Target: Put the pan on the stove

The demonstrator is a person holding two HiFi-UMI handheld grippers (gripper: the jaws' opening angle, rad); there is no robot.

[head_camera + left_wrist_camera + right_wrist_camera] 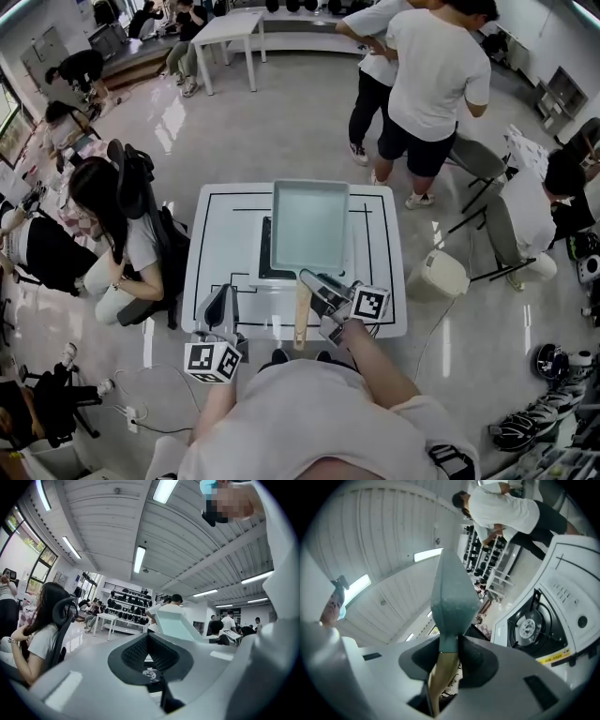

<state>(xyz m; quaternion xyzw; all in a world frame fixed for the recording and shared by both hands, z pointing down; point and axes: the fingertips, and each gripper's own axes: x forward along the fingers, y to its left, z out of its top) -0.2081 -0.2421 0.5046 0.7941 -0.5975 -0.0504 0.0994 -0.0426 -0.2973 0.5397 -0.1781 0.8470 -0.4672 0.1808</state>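
The person wears a pale short-sleeved T-shirt [323, 417]. The left gripper [222, 302] and right gripper [312, 280] look alike: smooth grey shells, with jaws lined in black ribbed pads [136, 651]. Each carries a white cube printed with black square markers, the left cube [213, 361] and the right cube [371, 302]. A small round silver disc [149, 673] sits below the left pads.

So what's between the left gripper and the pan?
From the left gripper, bare white tabletop, then the dark edge of the stove beside the pan, seen in the head view.
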